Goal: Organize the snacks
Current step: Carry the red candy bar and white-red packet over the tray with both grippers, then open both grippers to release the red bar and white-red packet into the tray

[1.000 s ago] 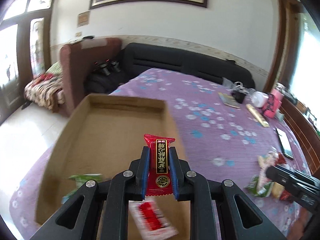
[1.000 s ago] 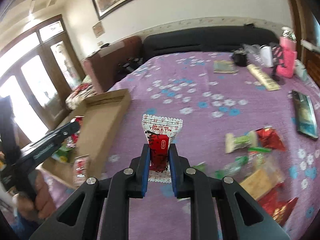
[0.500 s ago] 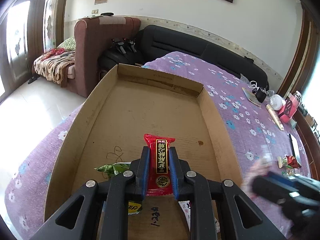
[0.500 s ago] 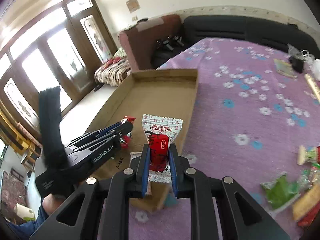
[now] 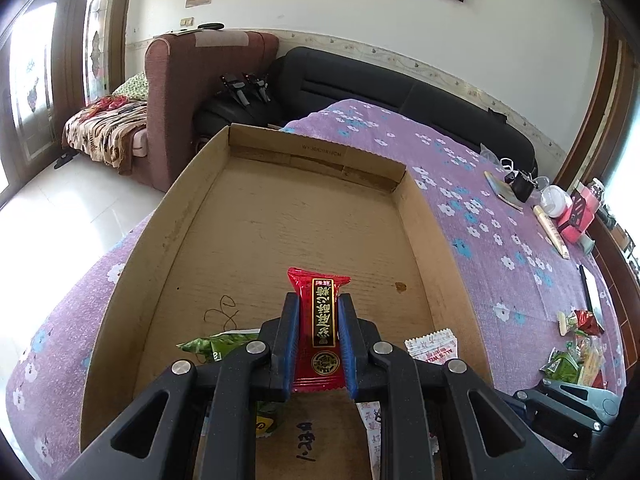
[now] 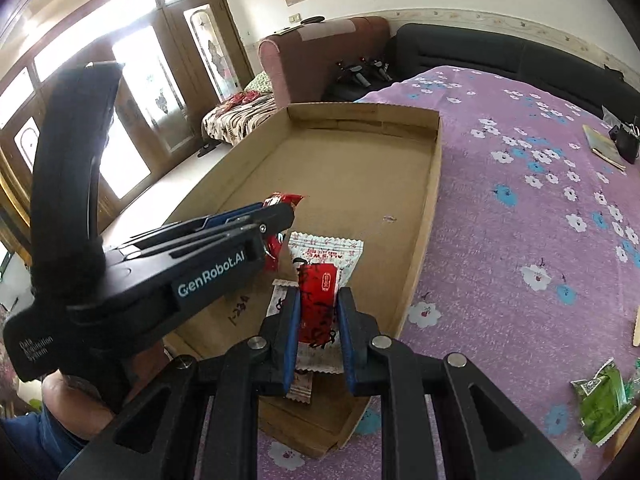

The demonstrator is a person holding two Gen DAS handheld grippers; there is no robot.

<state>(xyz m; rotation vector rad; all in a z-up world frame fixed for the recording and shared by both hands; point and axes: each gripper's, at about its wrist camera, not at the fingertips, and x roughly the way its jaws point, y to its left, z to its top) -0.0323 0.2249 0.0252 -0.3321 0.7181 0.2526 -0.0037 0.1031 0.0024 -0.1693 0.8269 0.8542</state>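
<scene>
My left gripper [image 5: 318, 308] is shut on a red packet with a gold label [image 5: 320, 320] and hangs over the near part of the open cardboard tray [image 5: 424, 240]. My right gripper [image 6: 320, 300] is shut on a white packet with a red middle [image 6: 326, 268], just over the tray's near right corner [image 6: 420, 272]. In the right wrist view the left gripper [image 6: 280, 216] reaches in from the left with its red packet [image 6: 282, 200] beside mine. A green packet [image 5: 216, 346] and another white packet [image 6: 280, 300] lie on the tray floor.
The tray lies on a purple flowered bedspread [image 5: 500, 240]. Several loose snacks are piled on it to the right [image 5: 576, 356], including a green packet [image 6: 600, 400]. A book, a pink box and a phone lie further back. A hand [image 6: 80, 396] holds the left gripper.
The right gripper swung left from over the bedspread to the tray's near corner, still holding the white packet. The left gripper moved in over the tray and sank a little, holding the red packet.
</scene>
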